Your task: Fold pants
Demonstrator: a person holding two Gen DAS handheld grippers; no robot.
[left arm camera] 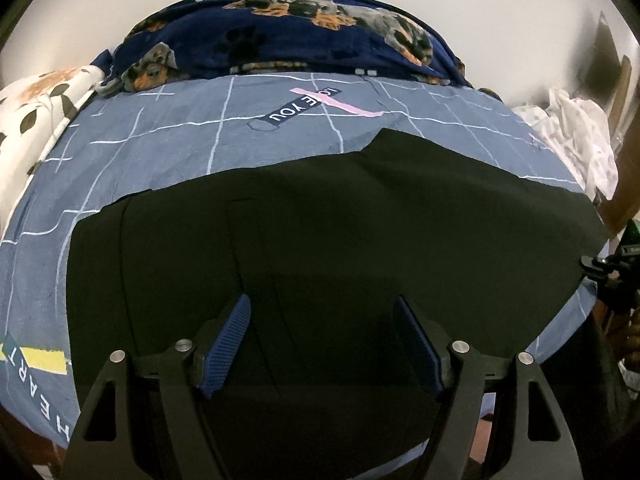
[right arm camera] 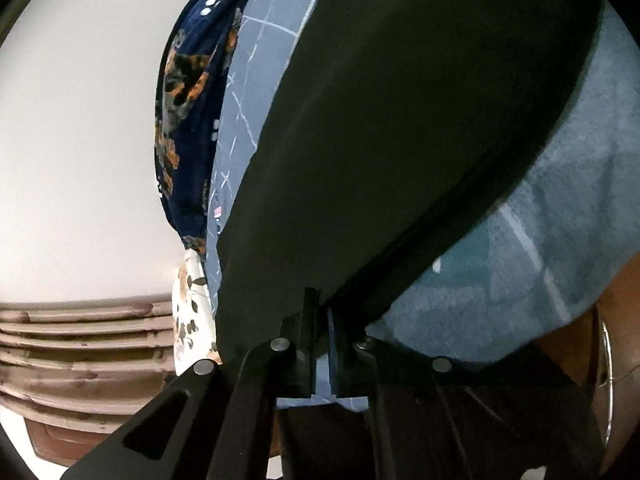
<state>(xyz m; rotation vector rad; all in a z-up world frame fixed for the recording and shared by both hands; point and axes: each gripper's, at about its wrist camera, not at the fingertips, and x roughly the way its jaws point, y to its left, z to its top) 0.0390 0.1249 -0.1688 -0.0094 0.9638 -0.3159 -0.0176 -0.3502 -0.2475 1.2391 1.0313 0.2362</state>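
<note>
On the bed's grey-blue grid-patterned sheet [left arm camera: 168, 136], before a navy dog-print fleece blanket [left arm camera: 280, 36] and pale wall, black fabric pants [left arm camera: 320, 216] lie flat. The left gripper [left arm camera: 322, 318] hovers over them, fingers spread wide, empty; the right gripper [right arm camera: 323, 312] has its fingers pinched on the pants' edge.

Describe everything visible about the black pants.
The black pants are plain, dark, matte fabric with faint seam lines, spread flat across the blue grid-patterned bedsheet. The left gripper hovers open above them. The right gripper is shut on their edge, apparently lifting it slightly off the sheet.
</note>
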